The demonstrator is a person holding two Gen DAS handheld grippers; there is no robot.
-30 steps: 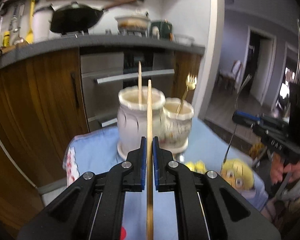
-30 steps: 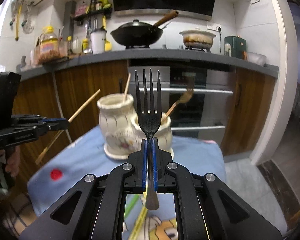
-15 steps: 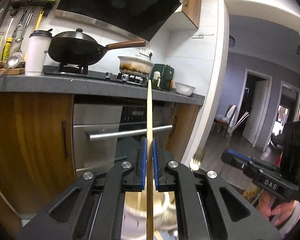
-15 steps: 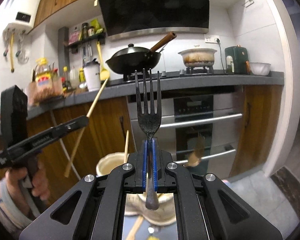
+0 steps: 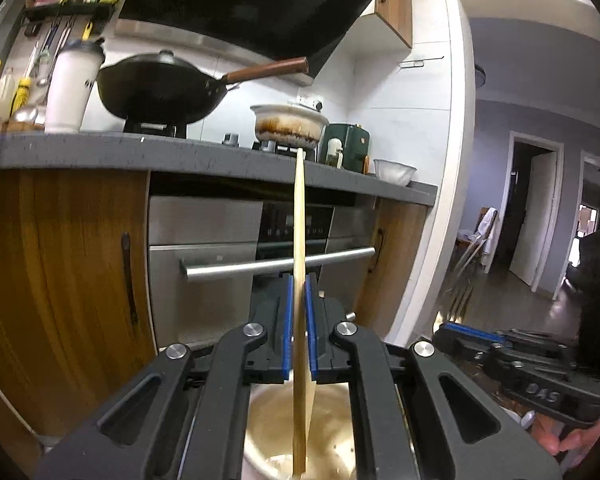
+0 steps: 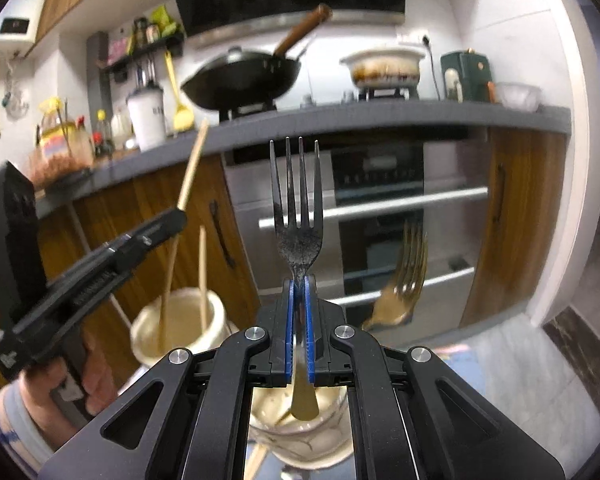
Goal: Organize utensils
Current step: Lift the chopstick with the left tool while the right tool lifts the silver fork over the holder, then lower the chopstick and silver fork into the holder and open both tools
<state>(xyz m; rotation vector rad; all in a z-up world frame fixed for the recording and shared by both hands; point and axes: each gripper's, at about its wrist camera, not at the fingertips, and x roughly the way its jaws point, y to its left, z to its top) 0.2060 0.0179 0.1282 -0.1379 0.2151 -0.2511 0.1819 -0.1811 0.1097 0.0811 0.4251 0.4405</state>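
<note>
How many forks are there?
2. The dark fork is held in the right tool; a gold fork stands in the smaller jar. More may be hidden.

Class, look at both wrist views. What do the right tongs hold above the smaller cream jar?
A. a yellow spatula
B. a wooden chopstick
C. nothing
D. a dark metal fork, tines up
D: the right tongs are shut on the dark metal fork, tines pointing up, its handle end over the smaller cream ceramic jar; the wooden chopstick is in the left tongs.
</note>
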